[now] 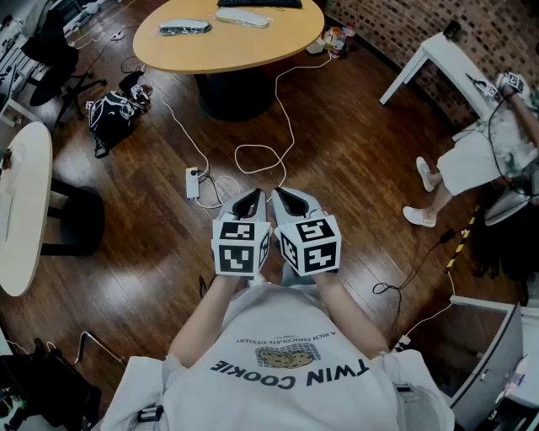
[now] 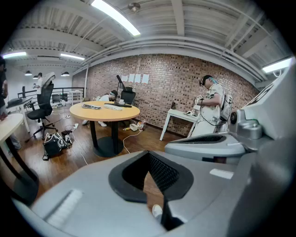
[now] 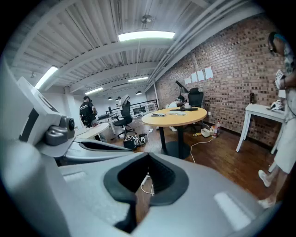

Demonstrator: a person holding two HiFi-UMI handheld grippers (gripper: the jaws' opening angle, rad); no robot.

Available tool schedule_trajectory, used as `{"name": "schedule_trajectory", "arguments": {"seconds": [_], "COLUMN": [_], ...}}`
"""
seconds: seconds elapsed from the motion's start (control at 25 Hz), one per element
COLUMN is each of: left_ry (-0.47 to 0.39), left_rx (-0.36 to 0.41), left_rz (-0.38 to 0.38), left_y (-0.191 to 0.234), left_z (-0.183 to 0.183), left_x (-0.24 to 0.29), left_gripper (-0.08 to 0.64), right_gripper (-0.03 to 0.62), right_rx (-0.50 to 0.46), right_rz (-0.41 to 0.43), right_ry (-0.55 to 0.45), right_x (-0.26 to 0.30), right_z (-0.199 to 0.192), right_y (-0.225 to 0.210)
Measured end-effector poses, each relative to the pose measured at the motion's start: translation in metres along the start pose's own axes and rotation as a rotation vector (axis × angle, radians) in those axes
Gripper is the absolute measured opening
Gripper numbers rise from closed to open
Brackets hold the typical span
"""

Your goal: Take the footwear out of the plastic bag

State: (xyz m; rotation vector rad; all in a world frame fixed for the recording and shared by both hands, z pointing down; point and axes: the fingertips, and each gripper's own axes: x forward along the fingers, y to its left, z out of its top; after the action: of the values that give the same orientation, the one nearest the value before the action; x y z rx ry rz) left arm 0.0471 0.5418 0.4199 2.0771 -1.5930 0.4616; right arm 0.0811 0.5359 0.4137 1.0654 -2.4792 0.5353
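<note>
I hold both grippers side by side close to my chest, pointing at a round wooden table (image 1: 227, 46) across the floor. My left gripper (image 1: 248, 202) is shut with nothing in it, its tips meeting (image 2: 148, 155). Beside it my right gripper (image 1: 290, 200) is also shut and empty (image 3: 148, 159). On the far table lies a flat bundle that looks like a plastic bag with something dark inside (image 1: 185, 27), and a white object (image 1: 242, 17) lies next to it. What the bag holds is too small to make out.
A power strip (image 1: 193, 182) and white cables lie on the wood floor between me and the table. A black bag (image 1: 109, 114) and an office chair (image 1: 50, 50) stand at the left. A person (image 1: 480, 151) stands by a white table (image 1: 446, 55) at the right.
</note>
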Motion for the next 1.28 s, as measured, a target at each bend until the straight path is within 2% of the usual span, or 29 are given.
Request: {"name": "schedule_trajectory", "arguments": {"seconds": [0.16, 0.32, 0.6, 0.88, 1.28], "left_ry": [0.023, 0.044, 0.069, 0.060, 0.043], "left_rx": [0.003, 0.014, 0.021, 0.005, -0.008], "left_rz": [-0.001, 0.022, 0.067, 0.113, 0.154], "left_y": [0.008, 0.016, 0.018, 0.023, 0.048], "left_z": [0.010, 0.032, 0.100, 0.164, 0.207], "left_x": [0.032, 0.080, 0.178, 0.251, 0.312], "left_gripper": [0.005, 0.005, 0.005, 0.005, 0.005], "right_gripper": [0.000, 0.000, 0.000, 0.000, 0.000], "right_rx": [0.022, 0.049, 0.066, 0.031, 0.002], "right_rz": [0.007, 0.029, 0.082, 0.134, 0.170], "right_ry": [0.001, 0.006, 0.006, 0.006, 0.007], "right_x": [0.027, 0.061, 0.119, 0.161, 0.215], "right_z": [0.008, 0.022, 0.079, 0.135, 0.173], "right_y": [-0.021, -0.061, -0.154, -0.226, -0.270]}}
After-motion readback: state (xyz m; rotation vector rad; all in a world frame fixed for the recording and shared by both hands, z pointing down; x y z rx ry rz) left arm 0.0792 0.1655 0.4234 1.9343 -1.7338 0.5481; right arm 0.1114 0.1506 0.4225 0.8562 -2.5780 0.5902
